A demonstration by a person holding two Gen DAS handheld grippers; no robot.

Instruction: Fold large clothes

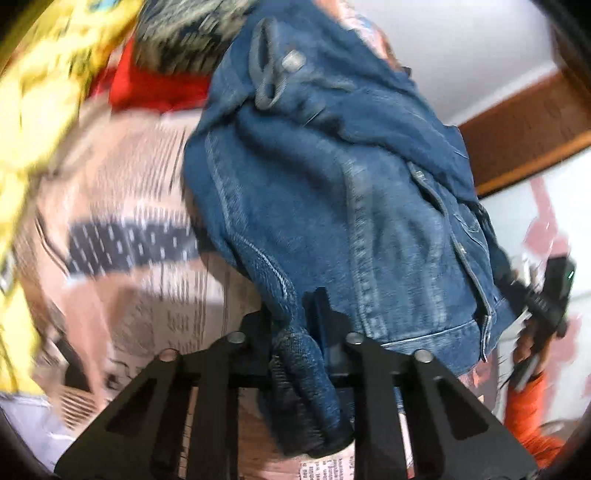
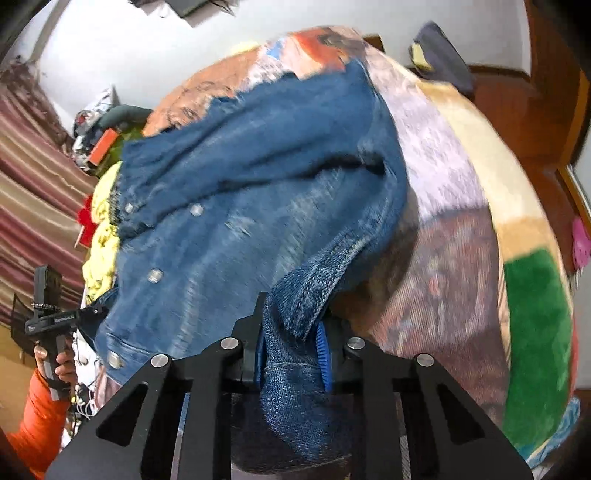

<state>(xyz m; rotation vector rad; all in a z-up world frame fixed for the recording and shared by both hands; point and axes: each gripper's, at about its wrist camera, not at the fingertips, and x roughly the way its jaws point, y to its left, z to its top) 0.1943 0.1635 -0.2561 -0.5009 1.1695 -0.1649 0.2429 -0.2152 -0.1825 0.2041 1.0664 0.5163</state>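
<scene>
- One bed (image 2: pixel 461 192) fills most of both views, covered by a patterned blanket (image 1: pixel 122 206) with pink, brown, cream and green patches.
- One denim jacket (image 2: pixel 251 206) lies spread across the middle of the bed on the blanket, its buttoned front facing up; four metal buttons can be counted along its placket in the right wrist view.
- One heap of other clothes sits at the far edge of the bed beyond the jacket: a yellow printed piece (image 1: pixel 40 96), a red piece (image 1: pixel 155 85) and a dark speckled one (image 1: pixel 184 33), all blurred.
- Two claws are at work, one on each near end of the jacket.
- The left claw (image 1: pixel 314 354) is pressed together on a bunched fold of denim at the jacket's near edge, the cloth gathered between its fingers and hanging toward the camera.
- The right claw (image 2: pixel 295 350) is likewise pinching a bunched denim fold, the cloth squeezed against a blue ribbed pad (image 2: pixel 322 350).
- One hand (image 2: pixel 61 363) with an orange sleeve (image 2: pixel 37 417) grips the left tool's handle, seen at the left margin of the right wrist view.
</scene>
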